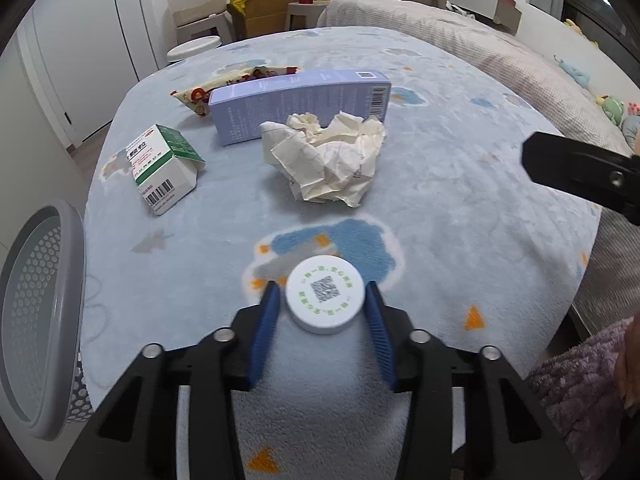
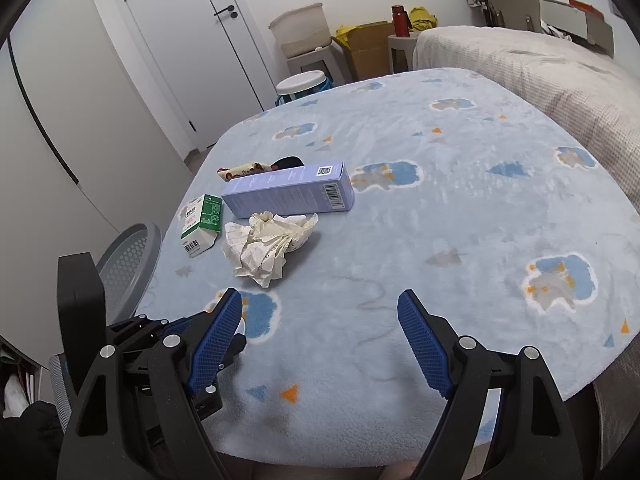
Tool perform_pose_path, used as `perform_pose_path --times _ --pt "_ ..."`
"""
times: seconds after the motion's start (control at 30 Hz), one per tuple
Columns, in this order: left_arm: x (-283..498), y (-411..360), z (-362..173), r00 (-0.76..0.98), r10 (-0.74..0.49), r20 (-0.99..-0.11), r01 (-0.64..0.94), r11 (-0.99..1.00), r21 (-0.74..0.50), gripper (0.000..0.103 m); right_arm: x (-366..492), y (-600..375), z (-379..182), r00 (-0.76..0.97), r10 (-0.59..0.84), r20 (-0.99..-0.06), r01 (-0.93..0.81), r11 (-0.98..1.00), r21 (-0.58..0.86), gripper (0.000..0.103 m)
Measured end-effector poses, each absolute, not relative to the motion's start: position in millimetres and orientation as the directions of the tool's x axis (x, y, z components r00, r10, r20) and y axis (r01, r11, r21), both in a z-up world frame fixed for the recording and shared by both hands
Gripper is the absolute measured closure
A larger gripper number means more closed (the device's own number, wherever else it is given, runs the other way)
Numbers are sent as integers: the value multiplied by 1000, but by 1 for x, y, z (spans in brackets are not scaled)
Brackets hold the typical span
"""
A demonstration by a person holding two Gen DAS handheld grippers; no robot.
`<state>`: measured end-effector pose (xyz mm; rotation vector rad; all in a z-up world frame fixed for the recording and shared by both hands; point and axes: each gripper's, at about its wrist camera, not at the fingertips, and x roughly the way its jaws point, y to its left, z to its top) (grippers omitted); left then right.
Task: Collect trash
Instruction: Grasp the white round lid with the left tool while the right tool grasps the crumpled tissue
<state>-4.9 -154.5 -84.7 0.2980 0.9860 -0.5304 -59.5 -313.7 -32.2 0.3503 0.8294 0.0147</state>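
A small white round container (image 1: 325,300) with a QR code on its lid stands on the light-blue blanket (image 1: 460,208). My left gripper (image 1: 323,287) is shut on it, a blue pad against each side. Farther back lie crumpled paper (image 1: 328,156) (image 2: 266,246), a long purple box (image 1: 300,104) (image 2: 288,194), a green-and-white medicine box (image 1: 164,162) (image 2: 202,224) and a snack wrapper (image 1: 232,88) (image 2: 244,170). My right gripper (image 2: 320,304) hovers open over the blanket's near edge with nothing between its fingers; one black finger (image 1: 580,168) of it shows at the right of the left wrist view.
A grey perforated basket (image 1: 36,312) (image 2: 128,264) stands off the blanket's left edge. A bed with a beige cover (image 2: 540,68) lies to the right. Behind are a white door (image 2: 192,40), a round stool (image 2: 300,82), a cardboard box (image 2: 368,48) and a red bottle (image 2: 400,20).
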Motion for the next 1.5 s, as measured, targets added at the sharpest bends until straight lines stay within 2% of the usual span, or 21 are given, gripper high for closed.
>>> perform_pose_path --times 0.2,0.7,0.87,1.27,1.33,1.47,1.5 --pt "-8 -146 -77 469 -290 -834 547 837 17 64 -52 -303 -38 660 140 -738 118 951 286 24" --pt "8 -74 -40 596 -255 -761 399 917 5 64 -8 -259 -56 611 162 -775 79 961 263 23" --pt "14 -54 -37 607 -238 -758 358 934 -7 64 12 -246 -63 603 151 -783 80 965 248 20" --pt "23 -20 -37 610 -219 -761 301 953 -33 64 50 -234 -82 571 83 -817 133 972 192 20" --pt "24 -17 -37 610 -218 -762 295 955 -37 64 54 -233 -85 566 68 -822 138 975 175 25" --pt "26 -13 -36 611 -218 -761 284 958 -46 64 54 -231 -84 574 30 -819 141 981 135 49" --pt "27 -11 -36 612 -217 -760 280 959 -48 64 53 -231 -84 574 32 -818 141 980 137 52"
